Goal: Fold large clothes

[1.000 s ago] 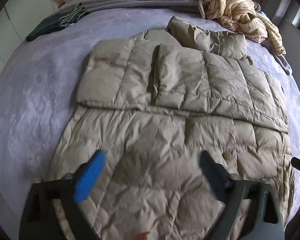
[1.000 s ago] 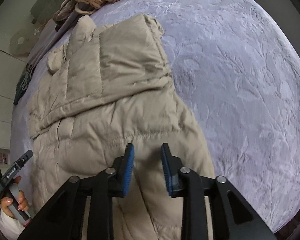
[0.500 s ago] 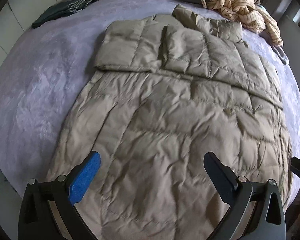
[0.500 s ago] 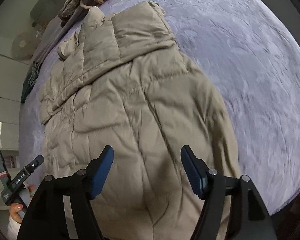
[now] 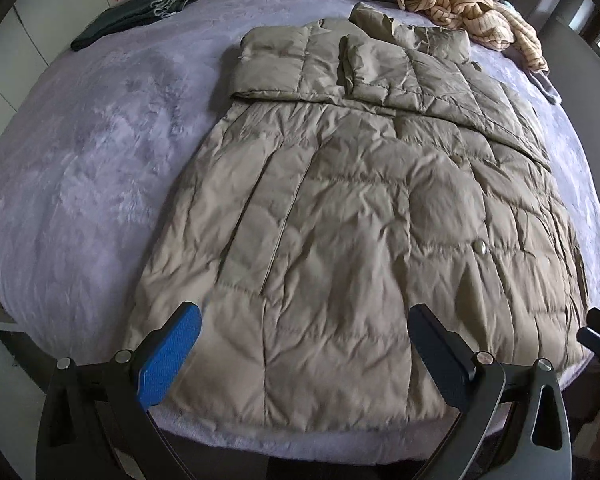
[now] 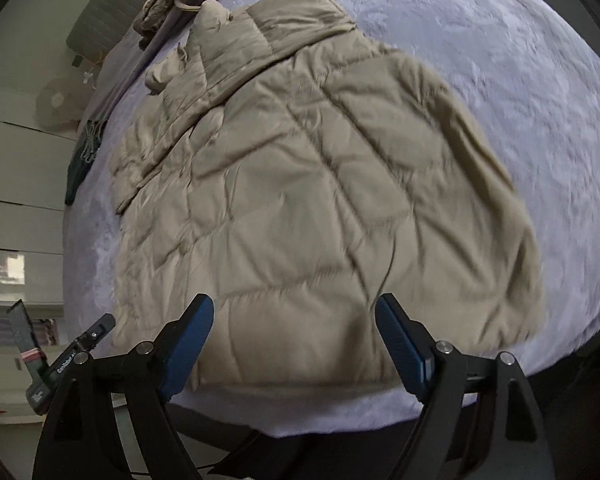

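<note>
A long khaki quilted puffer coat lies flat on a lilac bedspread, both sleeves folded across its upper part, hem towards me. It also shows in the right wrist view. My left gripper is open and empty, held above the hem near the bed's front edge. My right gripper is open and empty, held above the hem's right half. The right gripper's tip shows at the right edge of the left wrist view.
A striped cream garment and brown clothes are heaped at the bed's far right. A dark folded garment lies at the far left. White cupboards stand left of the bed. The bed's front edge is just below the hem.
Both grippers have pulled back towards the bed's front edge and risen. The right gripper, nearly shut a second ago, has opened wide. The coat lies flat as before.
</note>
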`<action>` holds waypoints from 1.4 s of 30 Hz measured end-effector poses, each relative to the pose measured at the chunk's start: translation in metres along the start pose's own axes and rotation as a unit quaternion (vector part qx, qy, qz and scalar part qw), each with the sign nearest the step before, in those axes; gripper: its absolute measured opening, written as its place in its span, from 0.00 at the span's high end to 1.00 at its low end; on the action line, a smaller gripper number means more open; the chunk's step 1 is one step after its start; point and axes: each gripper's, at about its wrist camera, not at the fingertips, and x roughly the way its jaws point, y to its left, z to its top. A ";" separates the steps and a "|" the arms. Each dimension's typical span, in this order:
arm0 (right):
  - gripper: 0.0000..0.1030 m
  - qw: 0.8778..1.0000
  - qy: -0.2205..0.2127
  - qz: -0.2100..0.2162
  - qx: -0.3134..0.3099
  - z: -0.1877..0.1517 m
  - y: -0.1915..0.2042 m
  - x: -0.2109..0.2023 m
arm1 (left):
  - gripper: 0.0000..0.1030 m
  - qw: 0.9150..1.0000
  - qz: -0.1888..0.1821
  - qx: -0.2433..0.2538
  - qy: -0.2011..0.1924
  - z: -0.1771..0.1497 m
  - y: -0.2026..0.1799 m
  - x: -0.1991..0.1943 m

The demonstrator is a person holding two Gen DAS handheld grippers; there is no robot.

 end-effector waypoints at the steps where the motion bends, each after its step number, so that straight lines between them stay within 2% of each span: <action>1: 0.17 1.000 0.001 0.001 0.001 -0.004 0.001 0.000 | 0.00 1.000 -0.001 0.001 -0.001 -0.003 0.001 -0.002; 10: 0.17 1.000 -0.001 0.011 0.012 -0.030 0.008 -0.009 | 0.00 1.000 -0.012 -0.002 0.005 -0.025 0.019 -0.011; 16: 0.17 0.999 0.013 0.020 0.023 -0.029 0.006 -0.008 | 0.00 1.000 -0.015 -0.022 0.002 -0.034 0.032 -0.020; 20: 0.17 0.999 0.038 0.016 0.021 -0.024 0.002 0.000 | 0.00 0.998 -0.017 -0.048 0.020 -0.041 0.038 -0.013; 23: 0.17 0.999 0.046 0.017 0.022 -0.026 -0.006 -0.001 | 0.00 0.996 -0.038 -0.066 0.037 -0.047 0.037 -0.005; 29: 0.17 0.994 0.052 0.041 0.090 -0.030 -0.042 0.005 | 0.00 0.990 -0.085 -0.094 0.063 -0.061 0.041 0.006; 32: 0.17 0.987 0.066 0.055 0.137 -0.038 -0.063 0.013 | 0.00 0.985 -0.105 -0.117 0.068 -0.070 0.050 0.011; 37: 0.17 0.975 0.074 0.076 0.193 -0.047 -0.084 0.024 | 0.00 0.975 -0.123 -0.154 0.105 -0.086 0.061 0.029; 41: 0.17 0.972 0.065 0.092 0.208 -0.043 -0.086 0.034 | 0.00 0.965 -0.155 -0.178 0.110 -0.087 0.065 0.043; 42: 0.11 0.969 0.060 0.097 0.217 -0.042 -0.086 0.036 | 0.00 0.963 -0.163 -0.188 0.106 -0.084 0.066 0.046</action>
